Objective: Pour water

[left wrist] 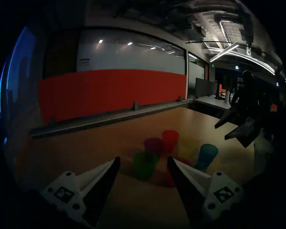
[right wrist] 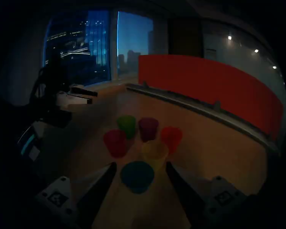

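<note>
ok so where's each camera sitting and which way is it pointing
Left gripper view: rides the left tongs, low over the table, facing the red partition; own open fingers frame the green cup.
Right gripper view: rides the right tongs, facing the windows; own fingers frame the blue cup.
Shared: the cup cluster, the partition, each other's tongs.

You work in a dim office. Ahead of your left gripper's fingers (left wrist: 104, 183), past the wooden table (left wrist: 85, 145), a red partition (left wrist: 112, 91) stands under a glass wall (left wrist: 131, 57); strip lights (left wrist: 225, 51) glow up to their right. Ahead and left of your right gripper's fingers (right wrist: 101, 187), big windows (right wrist: 133, 45) show a blue evening city.
</note>
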